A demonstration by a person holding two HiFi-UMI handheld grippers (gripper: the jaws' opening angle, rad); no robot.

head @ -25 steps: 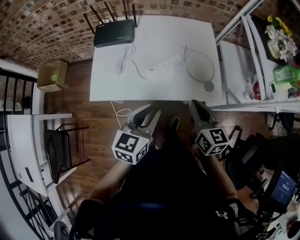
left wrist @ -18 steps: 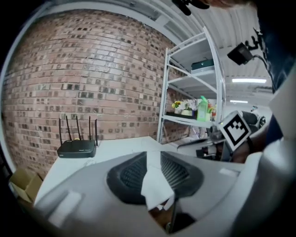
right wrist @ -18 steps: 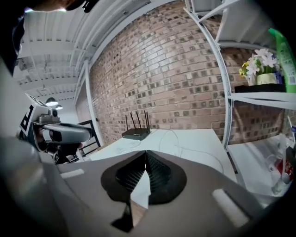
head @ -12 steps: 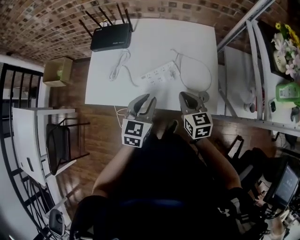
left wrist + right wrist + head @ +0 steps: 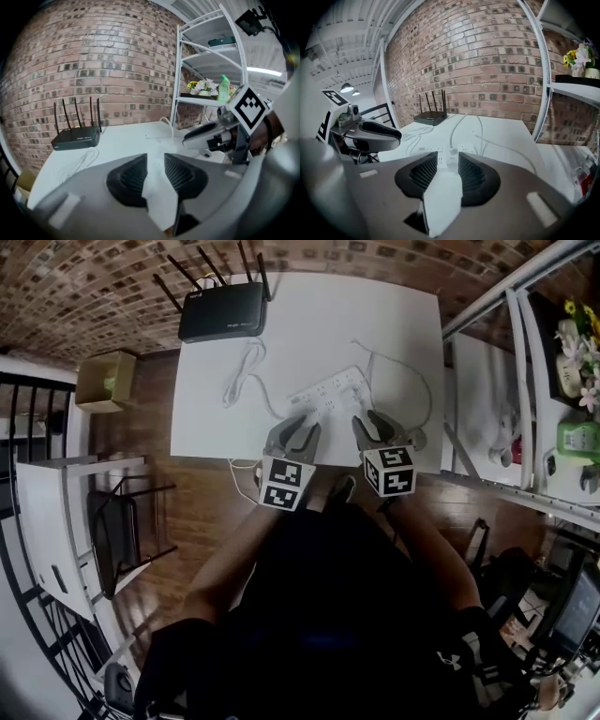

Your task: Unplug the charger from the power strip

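The charger (image 5: 451, 151) sits plugged into the power strip (image 5: 328, 393), upper centre of the head view, on the white counter (image 5: 217, 432). The right gripper (image 5: 373, 423), its jaws just opened and empty, lines up with the charger. The left gripper (image 5: 298, 427) stands parted and empty too. A pull with the strip unpinned would likely drag it along.

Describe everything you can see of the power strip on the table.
The power strip is a long white bar, plastic by its look, with a row of sockets. It lies flat and slanted on the white table. A small white charger is plugged into it, its thin cable running off across the tabletop. The strip's own white cord trails left in loose coils.
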